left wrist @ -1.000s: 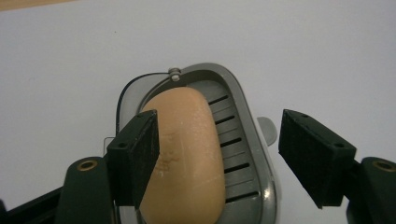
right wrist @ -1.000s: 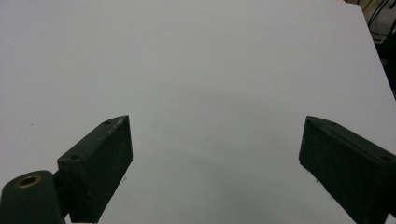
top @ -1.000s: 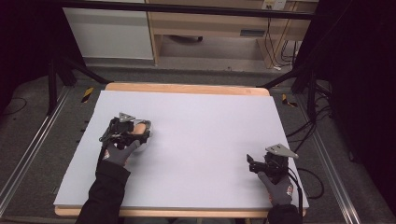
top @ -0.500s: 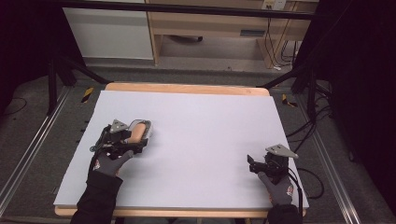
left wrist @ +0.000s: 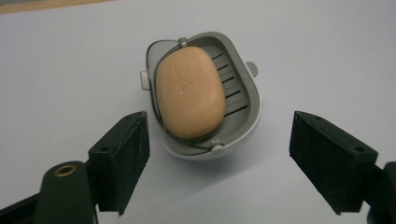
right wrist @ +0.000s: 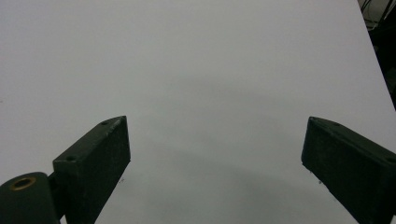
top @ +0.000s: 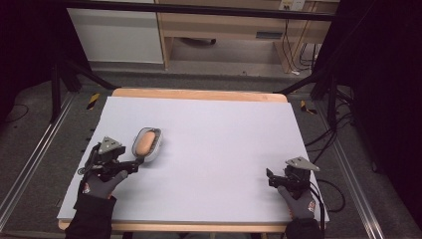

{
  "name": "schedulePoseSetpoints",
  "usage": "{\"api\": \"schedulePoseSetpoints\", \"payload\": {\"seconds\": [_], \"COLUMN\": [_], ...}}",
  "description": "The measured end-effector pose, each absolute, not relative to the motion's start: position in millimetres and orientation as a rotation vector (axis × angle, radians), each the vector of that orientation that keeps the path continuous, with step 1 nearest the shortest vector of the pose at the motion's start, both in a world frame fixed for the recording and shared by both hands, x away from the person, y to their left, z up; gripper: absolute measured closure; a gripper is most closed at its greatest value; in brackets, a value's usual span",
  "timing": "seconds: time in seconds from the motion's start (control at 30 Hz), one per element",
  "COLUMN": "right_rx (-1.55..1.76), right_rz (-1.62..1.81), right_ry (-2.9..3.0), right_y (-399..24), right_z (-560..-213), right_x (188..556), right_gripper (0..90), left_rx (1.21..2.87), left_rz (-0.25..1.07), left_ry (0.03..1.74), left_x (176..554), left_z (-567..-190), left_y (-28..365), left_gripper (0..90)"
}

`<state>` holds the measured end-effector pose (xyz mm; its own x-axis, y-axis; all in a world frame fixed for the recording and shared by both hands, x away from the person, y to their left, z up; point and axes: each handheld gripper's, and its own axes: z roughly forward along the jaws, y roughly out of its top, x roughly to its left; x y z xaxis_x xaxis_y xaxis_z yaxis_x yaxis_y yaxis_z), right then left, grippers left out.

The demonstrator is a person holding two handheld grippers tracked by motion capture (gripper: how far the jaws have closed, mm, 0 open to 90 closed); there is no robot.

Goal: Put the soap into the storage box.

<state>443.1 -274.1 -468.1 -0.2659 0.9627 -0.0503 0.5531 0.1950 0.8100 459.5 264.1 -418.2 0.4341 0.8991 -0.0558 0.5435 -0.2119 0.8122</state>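
Note:
A grey soap dish (top: 155, 144) (left wrist: 243, 93) with a slotted floor and a wire bail lies on the white table top at the left. An orange oval bar of soap (top: 145, 142) (left wrist: 189, 93) rests in it. My left gripper (top: 131, 161) (left wrist: 219, 135) stands open just short of the dish's near end, jaws wide apart on either side and not touching it. My right gripper (top: 272, 178) (right wrist: 215, 140) hovers open over bare table near the front right corner, with nothing between its jaws.
The white table top (top: 219, 139) has a wooden rim (top: 199, 93) at the back. Cables (top: 328, 194) trail off the right edge by my right hand. Dark metal frame legs (top: 59, 84) stand on the floor to the left.
My left gripper has let go of the soap dish, opened, and drawn back toward the near left. The dish stays on the table. The right gripper has not moved.

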Motion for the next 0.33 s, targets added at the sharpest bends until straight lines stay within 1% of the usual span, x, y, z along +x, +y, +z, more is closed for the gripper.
{"api": "schedulePoseSetpoints", "payload": {"seconds": [0.2, 0.33], "right_rx": [1.431, 1.433], "right_rz": [0.909, 0.896], "right_ry": [1.925, 1.929], "right_y": [-275.3, -278.4], "right_z": [-472.8, -474.5], "right_x": [441.7, 440.7], "right_gripper": [7.8, 7.8], "left_rx": [1.889, 1.885], "left_rz": [0.545, 0.556], "left_ry": [1.268, 1.304], "left_x": [454.0, 450.8], "left_z": [-432.5, -442.3], "left_y": [276.8, 281.3], "left_gripper": [19.3, 19.1]}}
